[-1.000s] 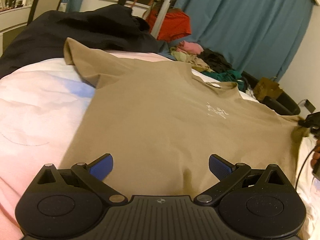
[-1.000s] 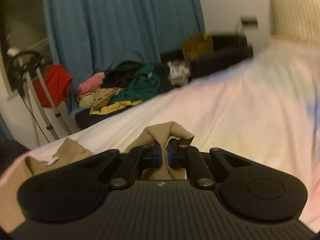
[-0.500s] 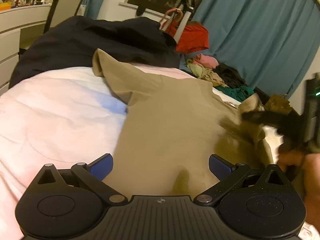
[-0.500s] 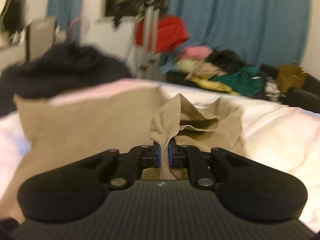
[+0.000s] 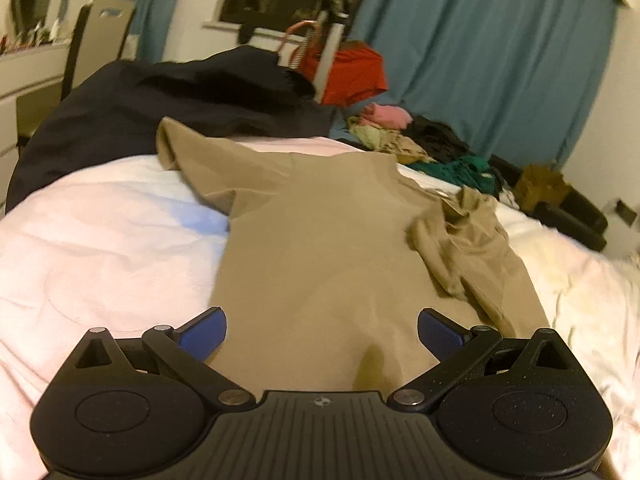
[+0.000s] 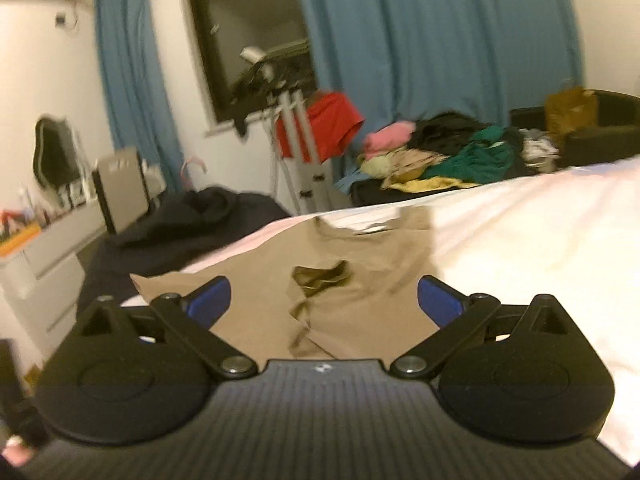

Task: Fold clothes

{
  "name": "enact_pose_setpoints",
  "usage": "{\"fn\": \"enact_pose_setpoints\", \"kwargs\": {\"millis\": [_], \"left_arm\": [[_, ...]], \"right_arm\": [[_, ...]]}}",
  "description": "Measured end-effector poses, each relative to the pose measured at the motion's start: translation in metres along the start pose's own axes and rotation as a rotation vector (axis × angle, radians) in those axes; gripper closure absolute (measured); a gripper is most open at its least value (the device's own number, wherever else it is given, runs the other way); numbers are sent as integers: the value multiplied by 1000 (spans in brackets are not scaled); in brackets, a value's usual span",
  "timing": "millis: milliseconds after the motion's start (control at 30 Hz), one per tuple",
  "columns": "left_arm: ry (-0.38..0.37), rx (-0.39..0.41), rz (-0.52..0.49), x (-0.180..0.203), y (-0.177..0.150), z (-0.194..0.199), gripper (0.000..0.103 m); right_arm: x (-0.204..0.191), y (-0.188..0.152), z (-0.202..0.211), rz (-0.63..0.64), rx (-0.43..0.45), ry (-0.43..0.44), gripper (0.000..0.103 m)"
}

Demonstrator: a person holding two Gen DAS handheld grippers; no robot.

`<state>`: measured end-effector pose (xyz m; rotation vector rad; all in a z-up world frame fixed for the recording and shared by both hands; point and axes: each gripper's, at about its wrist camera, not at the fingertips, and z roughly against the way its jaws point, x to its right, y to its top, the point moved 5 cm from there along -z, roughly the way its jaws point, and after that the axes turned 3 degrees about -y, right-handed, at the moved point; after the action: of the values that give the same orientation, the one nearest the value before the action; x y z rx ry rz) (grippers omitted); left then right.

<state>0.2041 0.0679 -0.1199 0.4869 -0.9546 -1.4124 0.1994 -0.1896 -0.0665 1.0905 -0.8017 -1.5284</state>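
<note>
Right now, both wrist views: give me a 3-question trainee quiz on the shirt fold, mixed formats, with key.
1. True or false: the right gripper is shut on the tan T-shirt.
2. Multiple choice: where does the right sleeve lie? A) spread flat on the bedding B) bunched on top of the shirt body C) hanging off the bed
3. Fill in: the left sleeve points toward the ____ garment at the far side of the bed.

Key: 1 false, both it and the left gripper are open; 2 B; 3 black.

Bare bedsheet left of shirt; dark garment heap beyond.
</note>
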Motion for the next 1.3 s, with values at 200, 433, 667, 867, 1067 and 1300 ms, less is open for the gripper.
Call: {"fn": "enact_pose_setpoints", "kwargs": {"millis": [200,433,667,867,1067,1300], "left_arm": [[-33,-48,-19,18,-14,12,3],[-63,-79,-122,67,-33,31,7],[-204,-226,-144,154,-65,30,24],[-417,-412,-8,228,-101,12,47],[-403,-523,-13,267,-135,-17,82],[-443,-567,61,241,-122,-11,99]], "right_arm": [[49,-27,86,-100,35,-114,1],[93,-27,111,-143,88,-193,1],[135,-31,116,-242,108,-233,1],[172,-34,121,-327,125,-267,1],[180,-39,116,-347,102,-270,1],[184,-45,109,-358,67,-268,1]]}}
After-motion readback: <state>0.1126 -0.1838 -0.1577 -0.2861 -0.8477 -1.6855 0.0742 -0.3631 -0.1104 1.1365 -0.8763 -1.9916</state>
